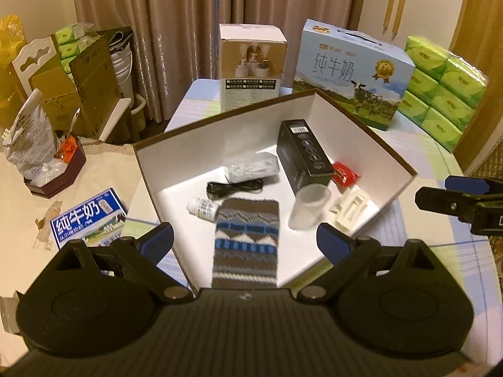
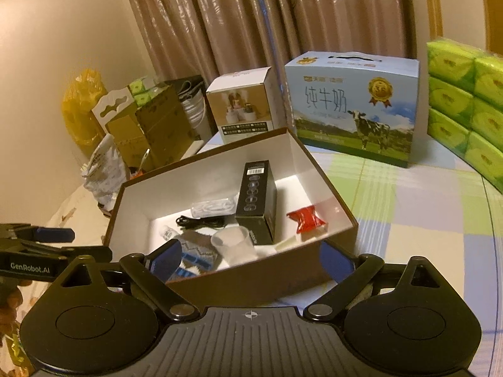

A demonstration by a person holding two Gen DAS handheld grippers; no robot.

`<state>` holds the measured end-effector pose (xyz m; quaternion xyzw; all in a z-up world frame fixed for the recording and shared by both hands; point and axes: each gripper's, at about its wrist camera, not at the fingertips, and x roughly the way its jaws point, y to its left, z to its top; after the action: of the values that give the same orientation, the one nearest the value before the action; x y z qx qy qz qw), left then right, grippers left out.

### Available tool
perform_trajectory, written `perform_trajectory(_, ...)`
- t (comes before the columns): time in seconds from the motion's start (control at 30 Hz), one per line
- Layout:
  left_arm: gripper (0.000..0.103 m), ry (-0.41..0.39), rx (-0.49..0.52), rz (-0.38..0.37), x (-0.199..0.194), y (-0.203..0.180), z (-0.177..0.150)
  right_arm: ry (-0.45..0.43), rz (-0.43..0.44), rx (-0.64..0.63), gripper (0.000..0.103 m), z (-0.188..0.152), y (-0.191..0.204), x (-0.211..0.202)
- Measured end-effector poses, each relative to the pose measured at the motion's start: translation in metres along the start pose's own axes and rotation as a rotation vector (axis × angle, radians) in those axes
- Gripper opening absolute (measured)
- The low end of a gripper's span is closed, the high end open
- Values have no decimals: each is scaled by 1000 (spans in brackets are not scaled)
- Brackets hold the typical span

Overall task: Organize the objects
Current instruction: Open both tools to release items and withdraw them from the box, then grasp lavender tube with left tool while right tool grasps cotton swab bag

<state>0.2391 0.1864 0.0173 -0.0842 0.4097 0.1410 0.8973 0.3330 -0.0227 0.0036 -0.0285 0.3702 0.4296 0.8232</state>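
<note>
A home room: beige curtains [image 2: 251,31]; milk carton [image 2: 352,106] and tissue packs [image 2: 465,100] on a checked tablecloth [image 2: 408,207].

Both grippers are matte black — left gripper [image 1: 245,242] and right gripper [image 2: 251,260] alike, with blue pads, round side discs, silver pivot screws, ribbed base; white "GenRobot.AI" lettering marks one.

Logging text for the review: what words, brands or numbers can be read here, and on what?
"纯牛奶": milk carton
"36": its gold medal
"纯牛奶": flat blue pack
"GenRobot.AI": left gripper
Black box barcode and humidifier box print: too small to read.
</note>
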Motion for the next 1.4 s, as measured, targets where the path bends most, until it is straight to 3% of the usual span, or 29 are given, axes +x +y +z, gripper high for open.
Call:
perform_trajectory(0.33, 96, 19, -14, -20, -26, -11, -36, -4, -13, 21, 93, -30, 3, -34)
perform_trajectory(0.67, 96, 89, -3, -31, -32, -30, -78, 78, -30, 46, 93, -80, -2, -50)
perform_trajectory(1.03, 96, 176, 11, -31, -23, -48, -116, 160, -46, 74, 93, -119, -9, -55)
perform_trajectory(1.4, 96, 216, 29, -14, -11, -56, -133, 209, -66, 85, 93, -140, -12, -43)
